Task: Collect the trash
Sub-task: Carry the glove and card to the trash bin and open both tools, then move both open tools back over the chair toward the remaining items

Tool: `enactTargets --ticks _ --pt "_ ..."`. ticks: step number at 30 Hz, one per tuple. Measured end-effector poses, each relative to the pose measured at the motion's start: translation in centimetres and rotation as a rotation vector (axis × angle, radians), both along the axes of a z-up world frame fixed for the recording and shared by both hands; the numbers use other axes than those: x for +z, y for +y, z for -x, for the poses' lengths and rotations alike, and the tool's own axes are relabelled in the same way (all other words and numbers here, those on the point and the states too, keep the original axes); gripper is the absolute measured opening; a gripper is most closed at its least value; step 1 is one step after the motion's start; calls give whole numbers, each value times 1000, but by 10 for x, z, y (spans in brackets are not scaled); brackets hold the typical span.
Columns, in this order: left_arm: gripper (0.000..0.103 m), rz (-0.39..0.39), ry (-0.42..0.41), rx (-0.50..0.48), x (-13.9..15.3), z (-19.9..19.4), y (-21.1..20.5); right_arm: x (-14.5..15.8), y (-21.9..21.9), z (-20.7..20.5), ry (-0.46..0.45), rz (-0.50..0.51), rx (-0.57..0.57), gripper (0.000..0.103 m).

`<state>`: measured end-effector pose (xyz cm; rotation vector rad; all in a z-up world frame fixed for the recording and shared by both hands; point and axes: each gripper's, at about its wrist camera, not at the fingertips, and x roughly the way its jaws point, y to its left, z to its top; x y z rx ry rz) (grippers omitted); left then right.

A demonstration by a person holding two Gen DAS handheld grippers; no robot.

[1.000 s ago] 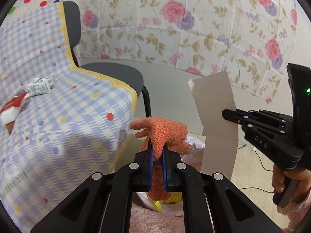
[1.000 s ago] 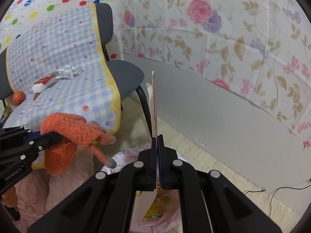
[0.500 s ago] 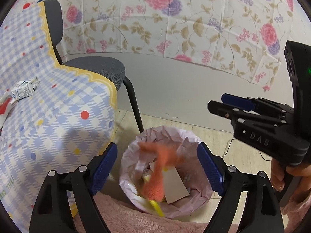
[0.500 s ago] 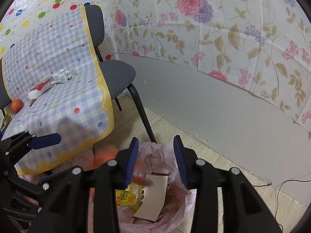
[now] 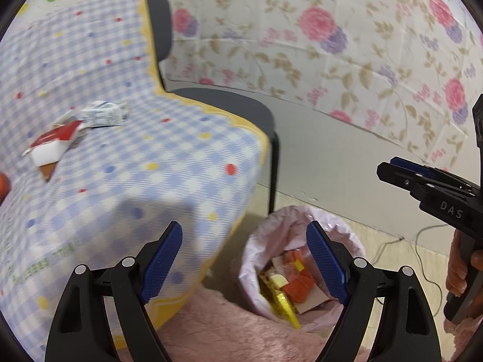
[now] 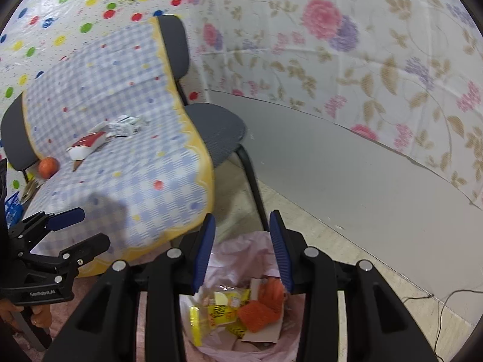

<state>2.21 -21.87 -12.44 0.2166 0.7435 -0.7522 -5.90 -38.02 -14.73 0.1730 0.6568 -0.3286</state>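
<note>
Hovering over bin (image 6: 211, 344), left gripper (image 5: 244, 259) wide, right gripper (image 6: 243, 250) part-open, both empty — carton (image 6: 126, 125) next: light, crushable, pinch mid-body.

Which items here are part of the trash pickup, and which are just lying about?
Part of the job:
- bin with pink liner
- orange glove and cardboard in the bin
- crumpled carton on the checked cloth
- red-and-white wrapper beside it

Just lying about:
- chair
- checked cloth
- orange fruit
- cable

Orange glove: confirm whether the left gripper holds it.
No, the left gripper is open and empty, and the orange glove lies in the trash bin.
</note>
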Motion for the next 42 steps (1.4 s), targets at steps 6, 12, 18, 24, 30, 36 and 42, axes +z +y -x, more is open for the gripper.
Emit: enactTargets --ticks 6,12,18,24,30,36,42 --pt "84 18 -25 93 10 -9 36 8 28 -28 -7 -15 91 37" --pt "84 48 -26 207 13 -28 79 14 63 -64 -7 7 189 44" --pt "84 65 -45 351 19 -57 128 19 92 -105 -11 23 276 49" --pt "85 45 -60 470 26 -80 167 22 117 -146 -18 10 340 56" --pt "90 25 -93 572 38 -102 200 20 138 -195 -12 -36 417 70" --pt "90 -12 -104 650 42 -137 222 8 149 -265 10 -144 474 65" --pt "90 -37 -68 690 34 -175 233 -10 153 -336 42 -264 511 50"
